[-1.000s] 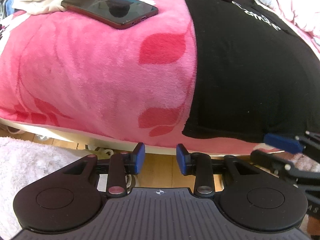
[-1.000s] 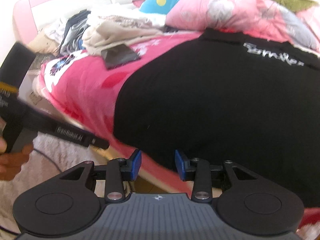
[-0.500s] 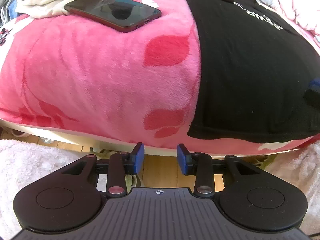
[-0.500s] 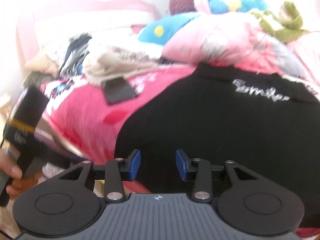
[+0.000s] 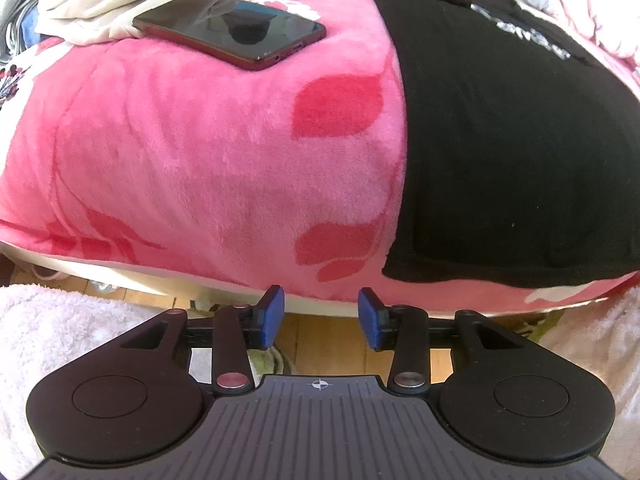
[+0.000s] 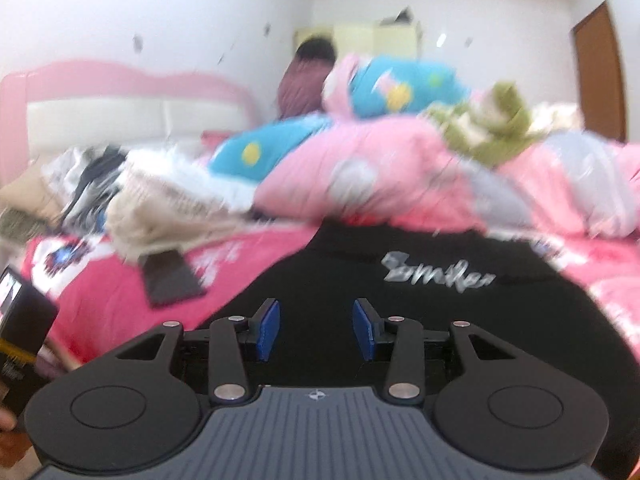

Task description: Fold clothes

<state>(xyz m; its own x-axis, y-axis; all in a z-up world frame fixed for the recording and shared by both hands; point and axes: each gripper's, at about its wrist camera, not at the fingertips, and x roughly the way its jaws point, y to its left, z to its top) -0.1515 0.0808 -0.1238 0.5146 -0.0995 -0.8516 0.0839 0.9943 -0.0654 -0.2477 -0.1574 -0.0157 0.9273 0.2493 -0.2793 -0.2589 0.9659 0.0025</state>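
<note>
Black shirt [image 5: 516, 140] flat on pink blanket [image 5: 200, 152]; left hand-held gripper [image 5: 321, 316] and right hand-held gripper [image 6: 316, 328] both opening, nothing between jaws

Phone [image 5: 230, 30] on blanket [image 5: 200, 152], left of shirt [image 5: 520, 152].

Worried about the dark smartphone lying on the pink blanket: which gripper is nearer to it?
Left, probably. The left gripper hangs at the bed's edge facing the dark smartphone; the right gripper hovers over the black T-shirt, phone off left.
</note>
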